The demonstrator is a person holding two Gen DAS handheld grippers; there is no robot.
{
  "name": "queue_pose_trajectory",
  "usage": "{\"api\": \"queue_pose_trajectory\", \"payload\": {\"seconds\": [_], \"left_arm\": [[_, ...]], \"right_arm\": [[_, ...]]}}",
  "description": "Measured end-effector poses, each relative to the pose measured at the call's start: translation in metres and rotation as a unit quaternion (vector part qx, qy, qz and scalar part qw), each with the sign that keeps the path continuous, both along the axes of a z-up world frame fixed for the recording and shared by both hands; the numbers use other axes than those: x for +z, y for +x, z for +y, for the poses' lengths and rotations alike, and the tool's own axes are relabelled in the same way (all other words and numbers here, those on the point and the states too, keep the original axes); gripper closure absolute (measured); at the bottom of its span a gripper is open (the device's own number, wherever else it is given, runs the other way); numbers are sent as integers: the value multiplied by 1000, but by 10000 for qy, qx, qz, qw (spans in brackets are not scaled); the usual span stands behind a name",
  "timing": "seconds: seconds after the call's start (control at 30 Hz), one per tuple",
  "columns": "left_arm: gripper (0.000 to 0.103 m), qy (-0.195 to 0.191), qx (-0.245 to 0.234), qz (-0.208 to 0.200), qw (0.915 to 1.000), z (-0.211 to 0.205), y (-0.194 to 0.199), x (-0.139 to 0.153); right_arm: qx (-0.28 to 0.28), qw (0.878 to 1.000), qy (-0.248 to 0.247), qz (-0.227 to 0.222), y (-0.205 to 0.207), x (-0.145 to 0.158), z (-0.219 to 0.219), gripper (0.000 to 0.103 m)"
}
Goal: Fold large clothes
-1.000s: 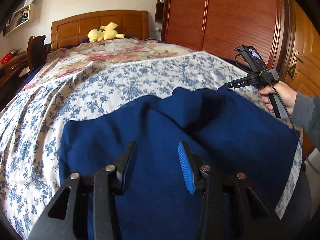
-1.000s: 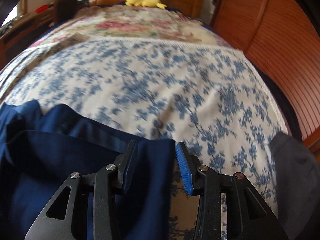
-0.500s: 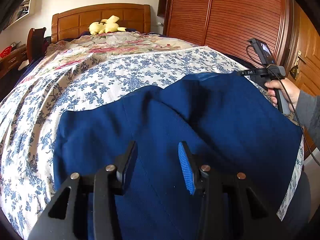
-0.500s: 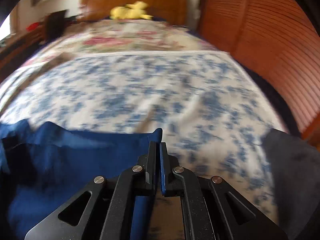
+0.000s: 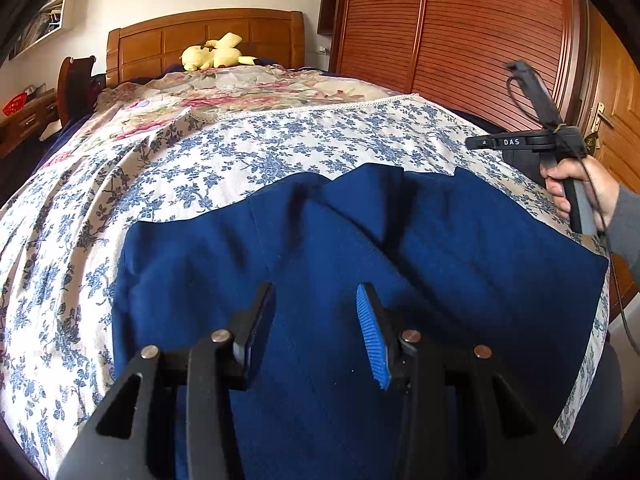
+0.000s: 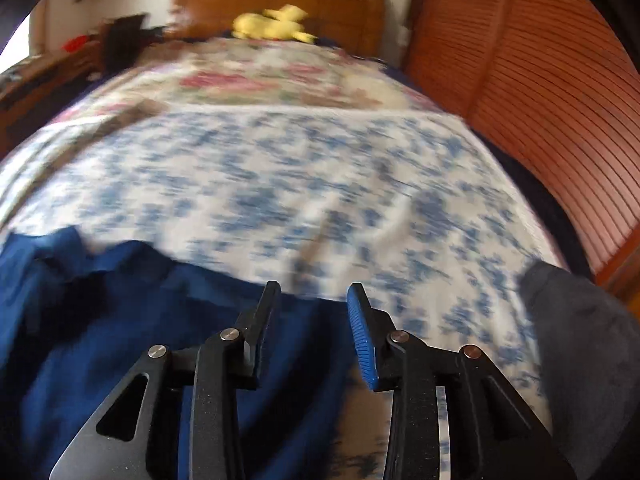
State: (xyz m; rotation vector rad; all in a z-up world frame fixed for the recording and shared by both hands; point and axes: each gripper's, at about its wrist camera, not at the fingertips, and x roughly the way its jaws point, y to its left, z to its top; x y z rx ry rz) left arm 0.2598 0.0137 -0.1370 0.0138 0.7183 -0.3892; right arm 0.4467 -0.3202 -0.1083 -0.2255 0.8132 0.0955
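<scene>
left claw (image 5: 316, 320) spread, hovering over dark blue fleece garment (image 5: 400, 264), which lies lower centre on the blue-floral bedspread (image 5: 248, 156). right claw (image 6: 312, 320) spread, over the garment's right edge. risk: loose top flap slumps, fold goes crooked; right view blurred.

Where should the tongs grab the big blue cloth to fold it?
Probably the far right corner of the blue cloth, coming from the right side with the right tongs, which are open. That corner lies flat and bare on the flowery bedspread, so one finger can likely slip under its edge.
</scene>
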Motion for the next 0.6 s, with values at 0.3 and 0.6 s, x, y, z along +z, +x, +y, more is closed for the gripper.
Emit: {"api": "queue_pose_trajectory", "payload": {"seconds": [0.3, 0.6], "left_arm": [[62, 20, 15, 10, 10000, 2, -1, 0], [62, 15, 25, 8, 10000, 6, -2, 0]], "right_arm": [[1495, 9857, 465, 624, -29, -29, 116, 69], [1603, 9817, 367, 964, -4, -70, 164, 69]]}}
